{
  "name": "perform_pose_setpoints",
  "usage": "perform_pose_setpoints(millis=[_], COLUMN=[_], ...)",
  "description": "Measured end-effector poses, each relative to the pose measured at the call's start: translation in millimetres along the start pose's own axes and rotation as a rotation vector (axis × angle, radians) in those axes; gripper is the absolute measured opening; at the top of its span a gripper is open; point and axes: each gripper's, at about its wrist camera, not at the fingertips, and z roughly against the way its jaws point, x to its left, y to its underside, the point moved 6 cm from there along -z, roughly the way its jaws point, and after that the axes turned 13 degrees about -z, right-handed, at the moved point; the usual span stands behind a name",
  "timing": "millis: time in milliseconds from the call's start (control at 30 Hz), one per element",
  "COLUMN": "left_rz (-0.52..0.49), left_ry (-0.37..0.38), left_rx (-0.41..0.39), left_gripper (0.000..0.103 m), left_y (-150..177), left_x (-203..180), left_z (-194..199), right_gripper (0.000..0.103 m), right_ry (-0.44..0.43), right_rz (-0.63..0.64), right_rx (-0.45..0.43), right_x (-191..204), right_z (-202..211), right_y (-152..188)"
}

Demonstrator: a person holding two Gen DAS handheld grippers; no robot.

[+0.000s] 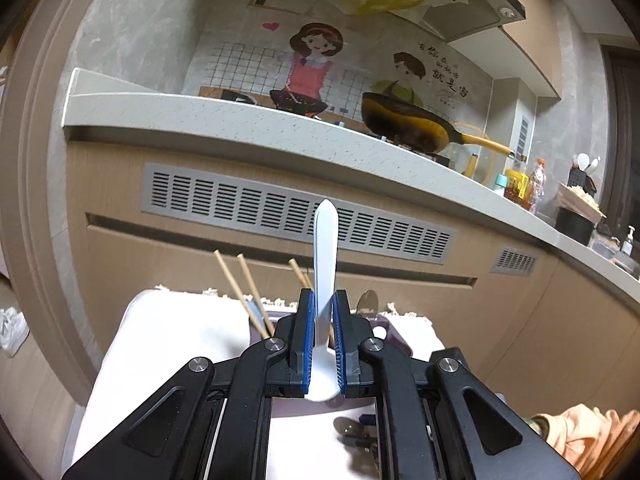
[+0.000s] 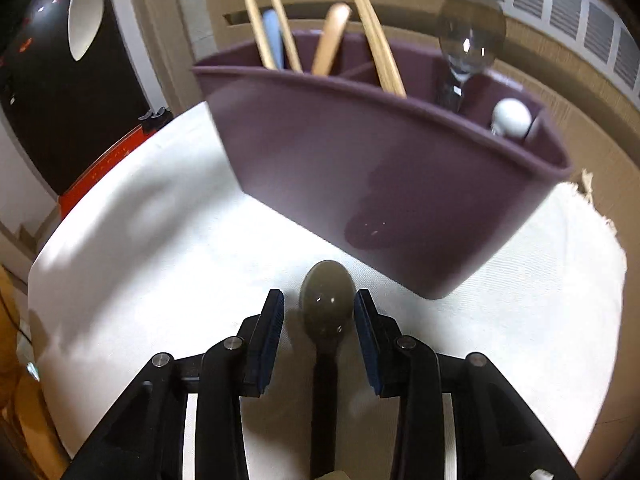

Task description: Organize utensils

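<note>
My left gripper (image 1: pixel 324 312) is shut on a white plastic spoon (image 1: pixel 326 248), whose handle sticks up past the blue pads while its bowl sits back between the fingers. Behind it stands the purple utensil holder (image 1: pixel 394 340) with chopsticks (image 1: pixel 240 284) in it. In the right wrist view the holder (image 2: pixel 360 168) contains chopsticks (image 2: pixel 256 20), a wooden spoon (image 2: pixel 332 36), a metal spoon (image 2: pixel 470 36) and a white spoon (image 2: pixel 512 118). A dark metal spoon (image 2: pixel 326 320) lies on the white cloth (image 2: pixel 160 260) in front of the holder. My right gripper (image 2: pixel 319 296) is open, its fingers on either side of that spoon's bowl.
The cloth-covered table stands in front of a kitchen cabinet with a vent grille (image 1: pixel 296 212) under a counter (image 1: pixel 240 116). A pan (image 1: pixel 404 124) and bottles sit on the counter. Orange fabric (image 1: pixel 592 440) lies at the lower right. A red and black box (image 2: pixel 100 164) is left of the table.
</note>
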Motion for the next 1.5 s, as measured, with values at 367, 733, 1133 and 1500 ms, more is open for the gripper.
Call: perform_pose_setpoints(millis=[367, 733, 1133, 1500], left_rz=[0.01, 0.006, -0.115, -0.036], left_ry=[0.018, 0.035, 0.026, 0.023], left_rx=[0.031, -0.019, -0.203, -0.02], left_gripper=[0.01, 0.01, 0.01, 0.01], left_y=[14.4, 2.6, -99.4, -37.6], left_x=[-3.1, -14.2, -27.1, 19.9], left_z=[1.2, 20.4, 1.6, -86.0], right_gripper=[0.03, 0.03, 0.031, 0.031], right_ry=[0.02, -0.137, -0.113, 0.027], right_rz=[0.035, -0.071, -0.059, -0.012], right_rx=[-0.083, -0.375, -0.851, -0.773], right_x=[8.2, 9.9, 31.0, 8.0], right_z=[24.1, 156.3, 274.2, 170.0], right_y=[9.3, 9.0, -145.4, -170.3])
